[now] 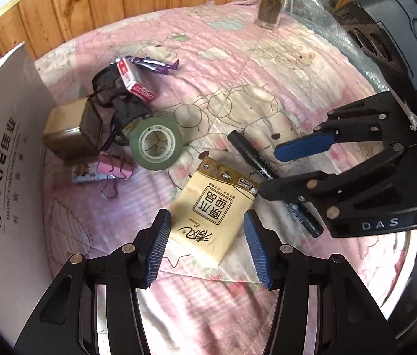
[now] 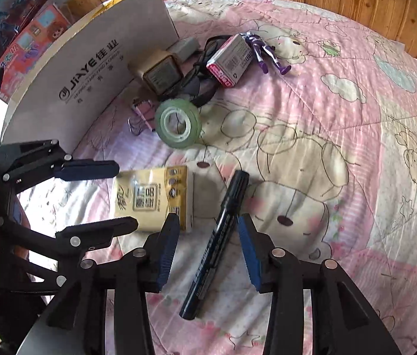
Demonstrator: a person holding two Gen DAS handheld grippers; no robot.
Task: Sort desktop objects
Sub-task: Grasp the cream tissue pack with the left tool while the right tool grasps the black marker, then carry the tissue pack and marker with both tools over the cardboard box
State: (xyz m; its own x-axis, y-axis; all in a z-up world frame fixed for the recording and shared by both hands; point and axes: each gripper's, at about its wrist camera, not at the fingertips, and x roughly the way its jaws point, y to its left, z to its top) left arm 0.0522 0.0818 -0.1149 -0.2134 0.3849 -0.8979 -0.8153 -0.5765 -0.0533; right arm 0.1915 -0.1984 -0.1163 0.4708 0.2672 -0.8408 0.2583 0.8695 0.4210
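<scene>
Pink quilt (image 1: 267,68); glasses (image 1: 110,88) half hidden under red box (image 1: 133,80)

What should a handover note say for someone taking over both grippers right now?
Left gripper: open, straddling the yellow tissue pack, pads not pressing.
Right gripper: open, straddling the black marker, not gripped.
Both items lie on the pink quilt.
Tape roll, red-and-white box, purple figure and other small items are piled beside the white cardboard box.
Nothing is being carried; whether that pile is sorted I cannot tell.
Left: grip and move pack and marker.
</scene>
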